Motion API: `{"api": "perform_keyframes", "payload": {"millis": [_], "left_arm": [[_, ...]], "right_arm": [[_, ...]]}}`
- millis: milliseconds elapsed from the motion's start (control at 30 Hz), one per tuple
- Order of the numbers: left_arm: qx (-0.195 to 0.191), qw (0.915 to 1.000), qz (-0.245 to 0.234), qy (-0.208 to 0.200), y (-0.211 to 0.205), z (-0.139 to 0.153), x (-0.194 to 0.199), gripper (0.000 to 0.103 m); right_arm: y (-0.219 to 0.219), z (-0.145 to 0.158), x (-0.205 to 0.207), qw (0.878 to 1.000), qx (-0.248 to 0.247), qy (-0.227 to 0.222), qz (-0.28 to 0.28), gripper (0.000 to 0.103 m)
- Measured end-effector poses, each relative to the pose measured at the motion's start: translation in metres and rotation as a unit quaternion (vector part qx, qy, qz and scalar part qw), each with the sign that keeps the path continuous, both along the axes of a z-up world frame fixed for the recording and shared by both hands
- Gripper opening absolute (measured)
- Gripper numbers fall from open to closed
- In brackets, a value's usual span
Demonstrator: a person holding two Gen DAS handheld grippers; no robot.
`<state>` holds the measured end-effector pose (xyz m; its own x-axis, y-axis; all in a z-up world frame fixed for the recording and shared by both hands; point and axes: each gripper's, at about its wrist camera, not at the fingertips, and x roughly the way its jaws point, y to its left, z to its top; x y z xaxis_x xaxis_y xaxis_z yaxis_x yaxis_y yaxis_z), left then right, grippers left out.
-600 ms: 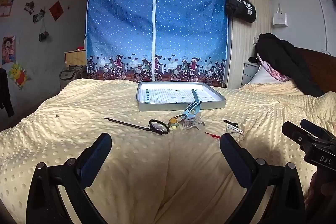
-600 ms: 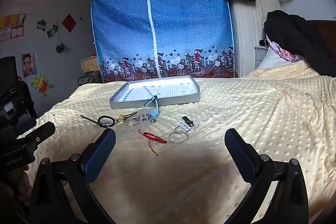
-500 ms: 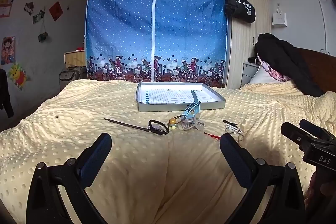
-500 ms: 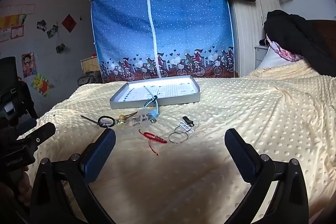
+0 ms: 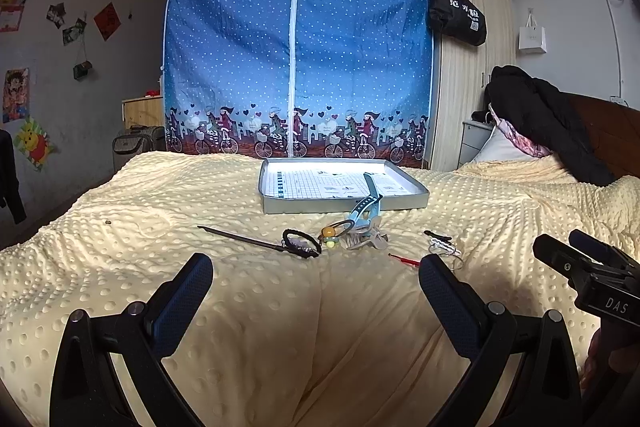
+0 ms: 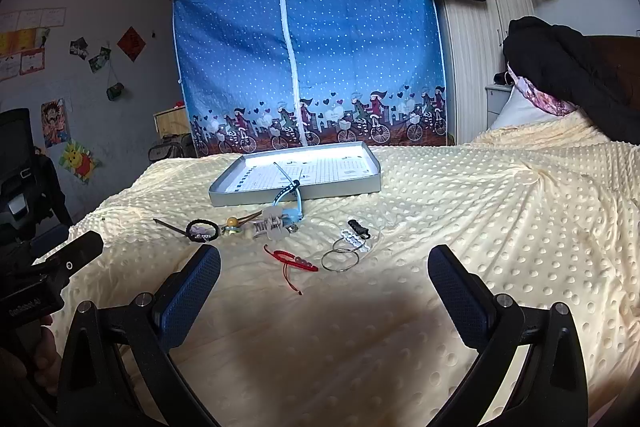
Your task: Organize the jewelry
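Observation:
A shallow grey tray [image 5: 344, 203] [image 6: 296, 191] lies on the yellow dotted bedspread, with a light blue strap [image 5: 362, 211] [image 6: 287, 193] draped over its front rim. In front of it lie a dark hair stick [image 5: 240, 238], a black beaded loop [image 5: 301, 243] [image 6: 202, 230], a yellow bead charm [image 5: 329, 231] [image 6: 232, 223], a red cord bracelet [image 6: 291, 260], a silver hoop [image 6: 340, 259] and a small black clip [image 6: 358, 227]. My left gripper [image 5: 316, 281] hovers open, short of the pile. My right gripper [image 6: 325, 277] is open too, near the red cord and hoop.
Behind the bed stands a blue fabric wardrobe [image 5: 298, 59] beside a wooden cupboard [image 5: 468, 95]. Dark clothes [image 5: 548, 119] and a pillow [image 5: 500, 151] sit at the right headboard. Bare bedspread [image 6: 500, 211] stretches to the right of the jewelry. A hand holds the other gripper's handle [image 6: 48, 279].

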<state>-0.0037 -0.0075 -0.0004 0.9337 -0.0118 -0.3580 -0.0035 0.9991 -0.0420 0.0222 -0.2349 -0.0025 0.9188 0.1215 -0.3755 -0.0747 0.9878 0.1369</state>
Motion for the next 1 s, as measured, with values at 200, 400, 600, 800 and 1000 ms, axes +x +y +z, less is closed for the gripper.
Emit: {"api": "perform_keyframes", "payload": {"millis": [200,400,600,800,1000], "left_arm": [[-0.001,1.0,0.0,0.0,0.0,0.0005,0.0002,0.103],[-0.003,1.0,-0.001,0.001,0.0001,0.0002,0.0008,0.103],[-0.003,1.0,-0.001,0.001,0.0003,0.0003,0.0009,0.103],[-0.003,1.0,0.0,0.001,-0.0004,0.0001,0.0006,0.103],[-0.002,1.0,-0.001,0.001,-0.001,0.0001,0.0002,0.103]], "right_arm": [[0.0,-0.0007,-0.0001,1.0,0.0,0.001,-0.001,0.102],[0.0002,-0.0012,0.0001,1.0,0.0,0.001,0.0,0.102],[0.0012,-0.0021,0.0002,1.0,0.0,0.001,0.001,0.102],[0.001,-0.0021,0.0005,1.0,0.001,0.002,0.0,0.102],[0.001,-0.002,0.0004,1.0,0.001,0.002,0.0,0.102]]}}
